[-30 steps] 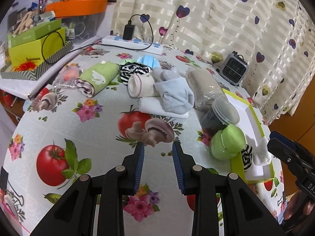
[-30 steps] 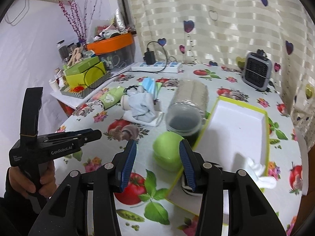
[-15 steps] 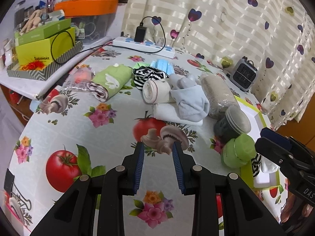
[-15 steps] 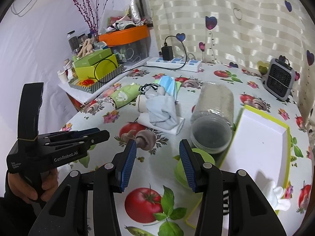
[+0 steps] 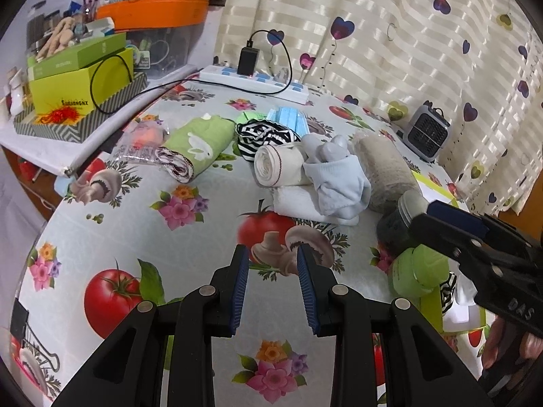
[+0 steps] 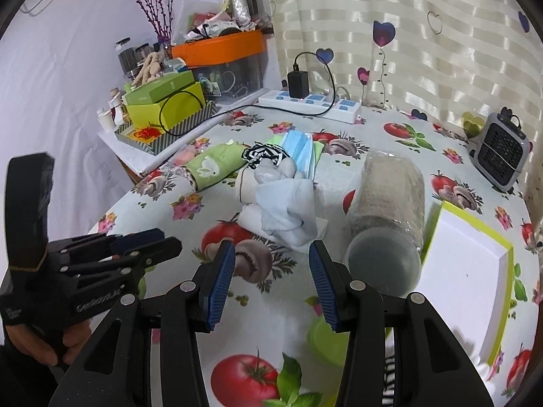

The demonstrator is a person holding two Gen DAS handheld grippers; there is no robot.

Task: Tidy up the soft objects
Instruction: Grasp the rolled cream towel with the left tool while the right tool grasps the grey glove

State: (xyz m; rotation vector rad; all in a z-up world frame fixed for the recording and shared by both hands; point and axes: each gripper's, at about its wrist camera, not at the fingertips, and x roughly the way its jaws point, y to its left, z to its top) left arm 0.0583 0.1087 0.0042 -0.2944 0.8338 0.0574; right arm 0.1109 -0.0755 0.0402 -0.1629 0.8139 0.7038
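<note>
A pile of soft things lies mid-table: a light blue sock (image 5: 341, 186) (image 6: 288, 207) on a folded white cloth (image 5: 298, 203), a rolled cream cloth (image 5: 276, 166), a striped black-and-white cloth (image 5: 263, 135), a green rolled towel (image 5: 200, 146) (image 6: 212, 166) and a blue face mask (image 5: 288, 120) (image 6: 300, 151). My left gripper (image 5: 273, 285) is open and empty, short of the pile. My right gripper (image 6: 271, 281) is open and empty, just before the blue sock. A white tray with a green rim (image 6: 465, 271) lies to the right.
A clear jar (image 6: 387, 217) lies on its side beside the tray, with a green lid (image 5: 419, 271) near it. A power strip (image 5: 254, 79), a small grey heater (image 6: 502, 157) and stacked boxes (image 5: 78, 78) stand at the back. The left gripper (image 6: 101, 271) shows in the right wrist view.
Both grippers have moved forward and left toward the pile of cloths. The green lid and tray have slid down and to the right in both views. Jaws stay open.
</note>
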